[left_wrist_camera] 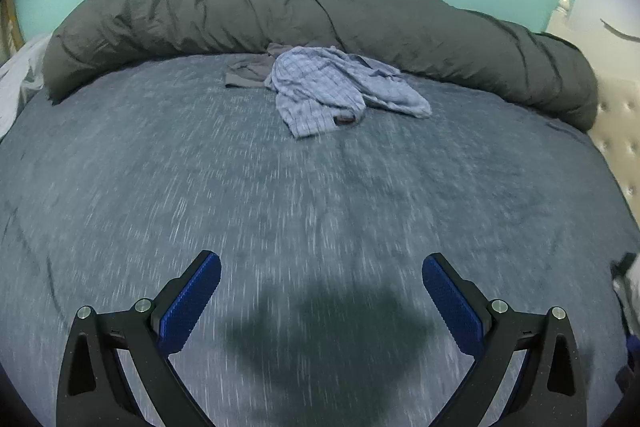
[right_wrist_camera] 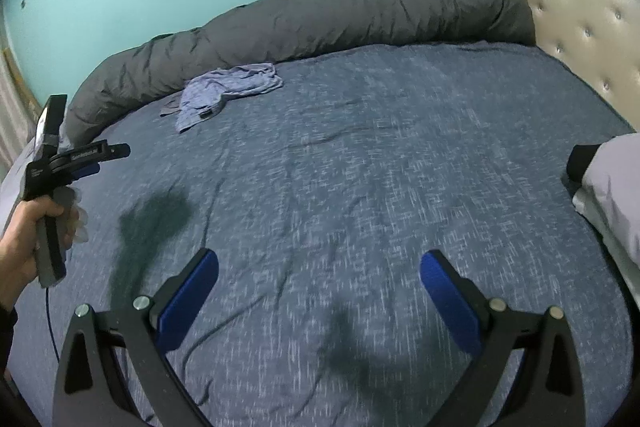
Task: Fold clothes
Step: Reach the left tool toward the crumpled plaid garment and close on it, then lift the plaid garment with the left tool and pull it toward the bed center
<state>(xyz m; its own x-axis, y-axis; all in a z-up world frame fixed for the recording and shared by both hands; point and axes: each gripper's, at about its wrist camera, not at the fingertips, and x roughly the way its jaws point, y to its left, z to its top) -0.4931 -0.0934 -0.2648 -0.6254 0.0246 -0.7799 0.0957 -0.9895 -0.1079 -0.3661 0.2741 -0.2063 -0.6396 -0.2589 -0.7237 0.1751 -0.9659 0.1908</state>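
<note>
Nothing is folded yet. The plaid shirt (left_wrist_camera: 344, 87) lies crumpled at the far side of the bed (left_wrist_camera: 280, 195), against the rolled grey duvet (left_wrist_camera: 280, 15), with a grey garment (left_wrist_camera: 250, 69) partly under it. The left hand-held gripper (left_wrist_camera: 321, 269) and right hand-held gripper (right_wrist_camera: 319, 265) both hover released and empty, well apart from the clothes. Judging by this, all folding remains.

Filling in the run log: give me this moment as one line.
phase: approach | left gripper: open, empty | right gripper: open, empty | plaid shirt: crumpled, untouched, by rolled duvet
</note>
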